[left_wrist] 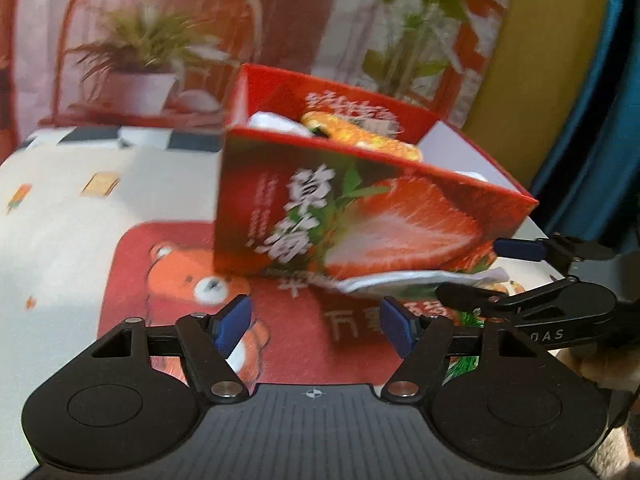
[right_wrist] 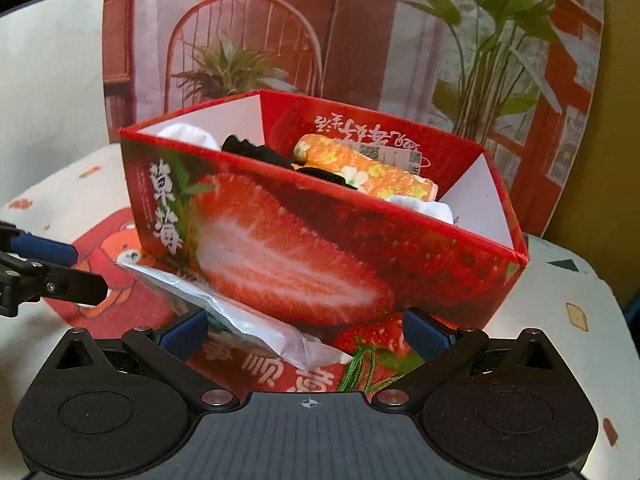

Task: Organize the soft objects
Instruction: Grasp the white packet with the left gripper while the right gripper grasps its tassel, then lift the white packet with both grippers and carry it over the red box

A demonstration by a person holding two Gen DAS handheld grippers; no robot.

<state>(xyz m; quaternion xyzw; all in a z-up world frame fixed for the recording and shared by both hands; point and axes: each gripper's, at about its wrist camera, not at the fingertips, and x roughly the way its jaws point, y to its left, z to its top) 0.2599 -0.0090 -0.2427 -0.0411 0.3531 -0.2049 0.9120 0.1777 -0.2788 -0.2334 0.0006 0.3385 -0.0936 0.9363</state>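
strawberry box holding the soft things, both tongs released

left wrist view: the left gripper is hanging released, jaws spread with nothing between them, in front of the blurred strawberry box sitting on the red bear mat. an orange floral roll is peeking over the rim; the right gripper is entering at the right edge, partly cut off.

right wrist view: the right gripper is also hanging released. a crumpled plastic packet is lying beside the box base, its lower end hidden. white cloth and something black, hard to identify, are sitting inside with the roll.
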